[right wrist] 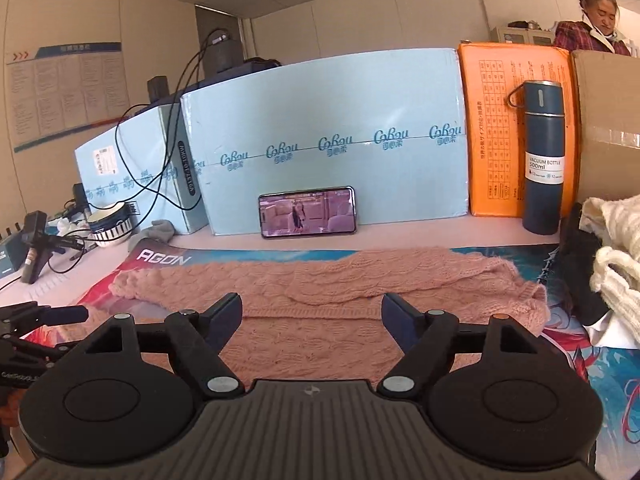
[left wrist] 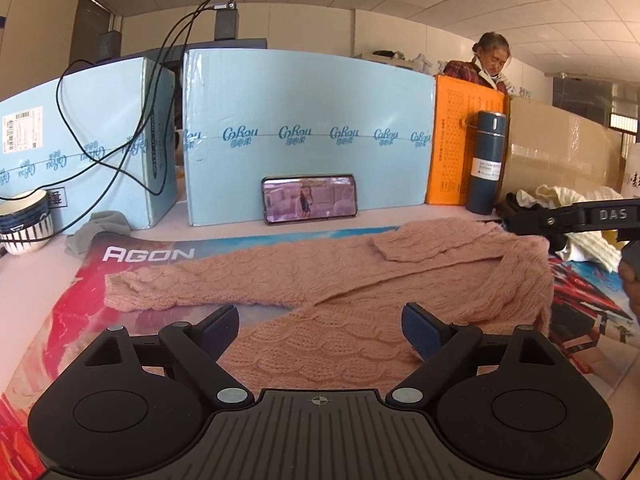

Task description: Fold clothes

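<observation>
Desk mat (left wrist: 132,280): 1 pink sweater (left wrist: 360,280)

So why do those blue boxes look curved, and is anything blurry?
Left wrist view: the wide lens bows the blue boxes and darkens the corners. Right wrist view: same bending; the pink sweater and flask stay sharp, in soft even light.

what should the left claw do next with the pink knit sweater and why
Probably lower the left claw onto the cuff of the long sleeve and bring it across the body. The pink cable-knit sweater lies flat on the printed desk mat, one sleeve already folded over, the other still stretched out, and both claws are open and hold nothing.
</observation>
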